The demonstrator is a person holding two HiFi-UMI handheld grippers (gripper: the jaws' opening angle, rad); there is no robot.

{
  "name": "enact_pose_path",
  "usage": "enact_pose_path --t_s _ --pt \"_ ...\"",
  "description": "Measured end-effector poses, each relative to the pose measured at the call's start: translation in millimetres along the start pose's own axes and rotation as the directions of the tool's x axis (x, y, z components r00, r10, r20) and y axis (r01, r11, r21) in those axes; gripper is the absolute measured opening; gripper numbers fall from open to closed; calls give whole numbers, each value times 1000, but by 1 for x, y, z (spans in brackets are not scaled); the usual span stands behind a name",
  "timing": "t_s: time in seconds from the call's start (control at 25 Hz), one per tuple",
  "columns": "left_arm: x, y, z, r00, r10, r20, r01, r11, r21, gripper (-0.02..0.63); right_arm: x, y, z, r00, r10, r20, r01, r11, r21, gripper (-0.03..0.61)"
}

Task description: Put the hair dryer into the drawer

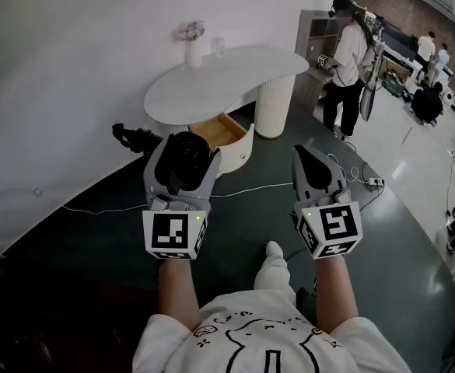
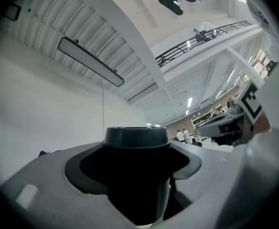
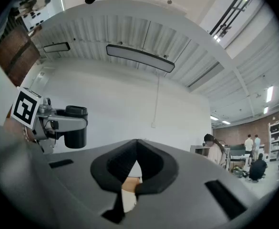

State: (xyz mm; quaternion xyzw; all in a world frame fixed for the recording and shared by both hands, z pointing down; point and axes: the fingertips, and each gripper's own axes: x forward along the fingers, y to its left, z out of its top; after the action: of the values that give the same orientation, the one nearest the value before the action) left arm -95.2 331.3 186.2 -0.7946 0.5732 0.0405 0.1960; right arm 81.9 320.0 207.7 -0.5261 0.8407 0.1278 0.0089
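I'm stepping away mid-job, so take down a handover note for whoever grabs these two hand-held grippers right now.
Left hand-held gripper: shut on the black hair dryer, held up in front of the person.
Right hand-held gripper: jaws together, nothing in them.
Drawer: open under the white table, ahead of both grippers.
Done: hair dryer in the grip, drawer open.
Left: carry the hair dryer over, set it in the drawer, release.

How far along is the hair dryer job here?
Done: the wood-lined drawer of the white desk stands open. In hand: the left hand-held gripper clamps the black hair dryer, short of the desk. Left: carry it over, lay it in the drawer. Right hand-held gripper: shut, empty.
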Motion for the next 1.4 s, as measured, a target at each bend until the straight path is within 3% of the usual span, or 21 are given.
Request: enact_pose_path --t_s 0.44,0.88,1.4 --pt "0 2 1 1000 -19 3 19 1000 -22 342 1 -8 -4 1000 23 -9 -23 1000 -3 2" --pt "22 20 -31 998 46 -52 -46 999 -1 342 51 -24 -40 998 59 -1 -59 996 70 2" --pt "172 69 -78 993 70 -90 -71 997 -11 342 208 -105 -64 998 66 -18 -64 992 108 2"
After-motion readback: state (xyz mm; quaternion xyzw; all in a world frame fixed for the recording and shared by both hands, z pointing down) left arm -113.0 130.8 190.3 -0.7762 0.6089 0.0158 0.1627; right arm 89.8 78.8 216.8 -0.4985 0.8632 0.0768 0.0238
